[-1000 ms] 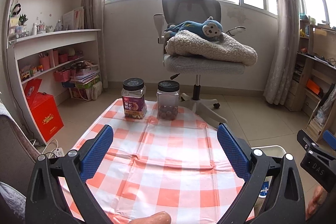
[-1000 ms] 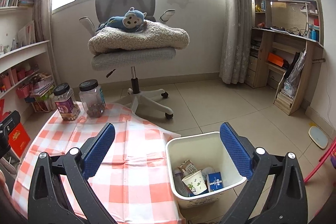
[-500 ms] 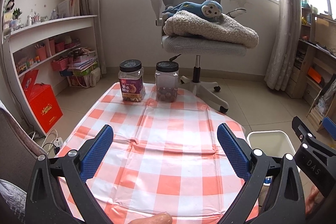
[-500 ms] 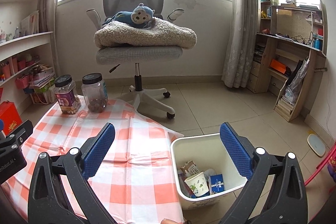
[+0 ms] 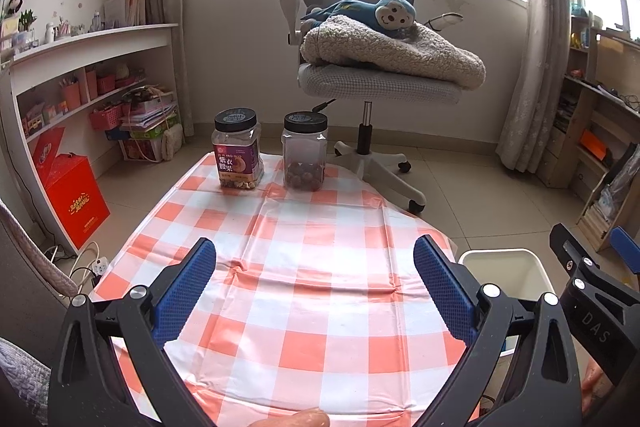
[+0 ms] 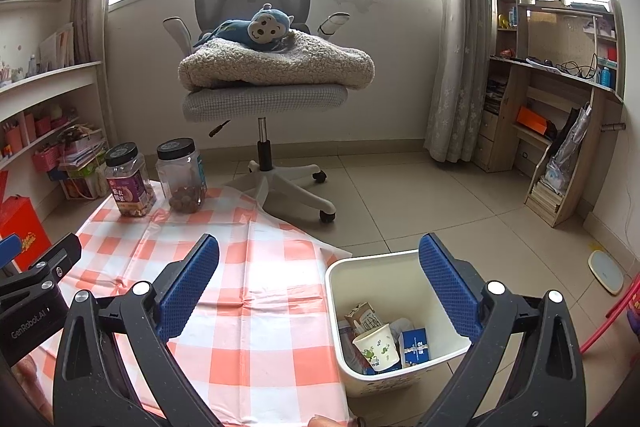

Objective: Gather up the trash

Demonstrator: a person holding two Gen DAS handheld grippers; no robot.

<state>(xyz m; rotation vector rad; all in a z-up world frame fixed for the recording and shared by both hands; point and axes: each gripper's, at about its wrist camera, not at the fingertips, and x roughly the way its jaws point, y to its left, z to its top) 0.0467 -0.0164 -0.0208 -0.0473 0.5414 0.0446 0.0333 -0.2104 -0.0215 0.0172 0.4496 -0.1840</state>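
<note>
A white trash bin (image 6: 400, 275) stands on the floor right of the table; it holds a paper cup (image 6: 378, 347), a small carton (image 6: 362, 313) and a blue box (image 6: 414, 347). Its rim also shows in the left wrist view (image 5: 504, 257). My left gripper (image 5: 314, 283) is open and empty above the orange-checked tablecloth (image 5: 296, 267). My right gripper (image 6: 320, 285) is open and empty, over the table's right edge and the bin. No loose trash shows on the cloth.
Two black-lidded jars, one labelled (image 5: 237, 155) and one with dark nuts (image 5: 305, 157), stand at the table's far end. An office chair (image 5: 372, 83) with a blanket and blue monkey toy is behind. Shelves (image 5: 80, 75) stand left, a desk (image 6: 560, 131) right.
Both grippers have drawn back and risen a little, so the table, jars and bin sit lower and farther in view. Both stay open and empty.
</note>
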